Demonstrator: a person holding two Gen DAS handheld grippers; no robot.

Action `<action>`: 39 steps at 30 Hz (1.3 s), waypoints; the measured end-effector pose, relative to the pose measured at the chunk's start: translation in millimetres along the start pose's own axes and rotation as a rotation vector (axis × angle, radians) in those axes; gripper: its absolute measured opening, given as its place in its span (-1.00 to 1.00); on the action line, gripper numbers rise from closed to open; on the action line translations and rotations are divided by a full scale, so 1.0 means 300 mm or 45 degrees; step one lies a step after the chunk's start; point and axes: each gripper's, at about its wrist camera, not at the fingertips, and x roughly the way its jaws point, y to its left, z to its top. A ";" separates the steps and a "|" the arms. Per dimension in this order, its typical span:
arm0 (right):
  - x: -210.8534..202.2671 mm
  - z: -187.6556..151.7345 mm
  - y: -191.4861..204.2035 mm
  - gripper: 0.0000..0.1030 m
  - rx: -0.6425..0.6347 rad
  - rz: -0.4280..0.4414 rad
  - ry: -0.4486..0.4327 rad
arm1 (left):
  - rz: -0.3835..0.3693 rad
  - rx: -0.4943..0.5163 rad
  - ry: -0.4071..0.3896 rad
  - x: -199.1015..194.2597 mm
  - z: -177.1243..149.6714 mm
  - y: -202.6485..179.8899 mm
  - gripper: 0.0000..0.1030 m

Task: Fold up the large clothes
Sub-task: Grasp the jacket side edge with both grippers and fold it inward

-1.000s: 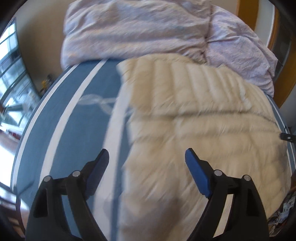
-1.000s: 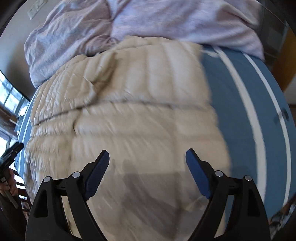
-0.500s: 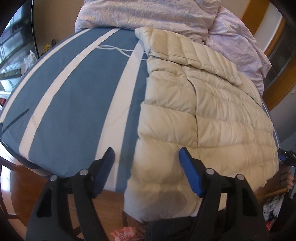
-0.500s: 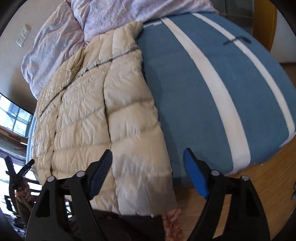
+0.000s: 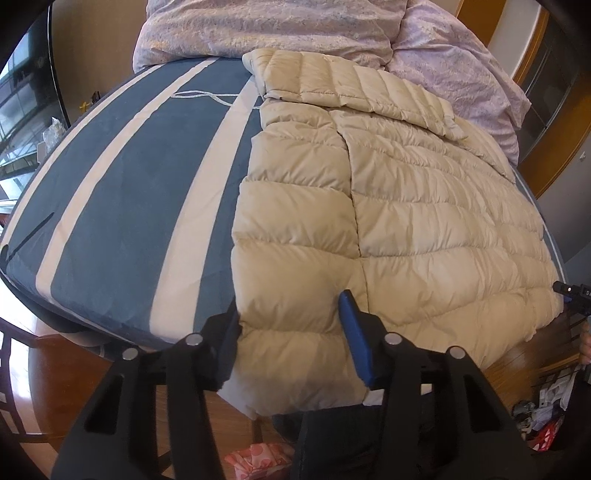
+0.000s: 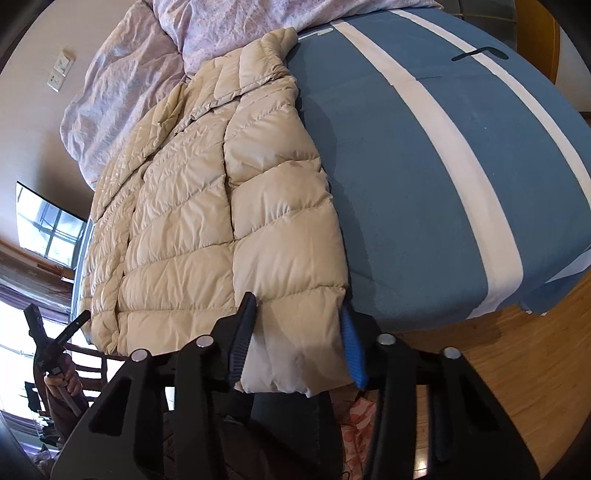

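A cream quilted puffer jacket (image 5: 388,206) lies flat on the blue bed cover with white stripes (image 5: 122,206), collar at the far end, hem hanging over the near edge. My left gripper (image 5: 291,325) has its jaws on either side of the jacket's left hem corner, pressing into the padding. In the right wrist view the jacket (image 6: 207,206) lies left of centre, and my right gripper (image 6: 297,325) straddles its right hem corner the same way. Both jaws are part closed on the puffy fabric.
A lilac crumpled duvet (image 5: 280,26) is piled at the head of the bed. Wooden floor (image 6: 517,362) lies below the bed's near edge. A pink patterned item (image 5: 255,458) lies on the floor. The other gripper shows at the frame edge (image 6: 48,343).
Both grippers have pulled back from above the jacket to the bed's near edge and dropped to the hem. Their jaws have narrowed from wide open onto the hem corners.
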 end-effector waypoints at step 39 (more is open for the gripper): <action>-0.044 0.517 0.319 -0.86 -0.203 -0.112 -0.393 | 0.187 0.014 -0.350 -0.121 0.561 -0.065 -0.88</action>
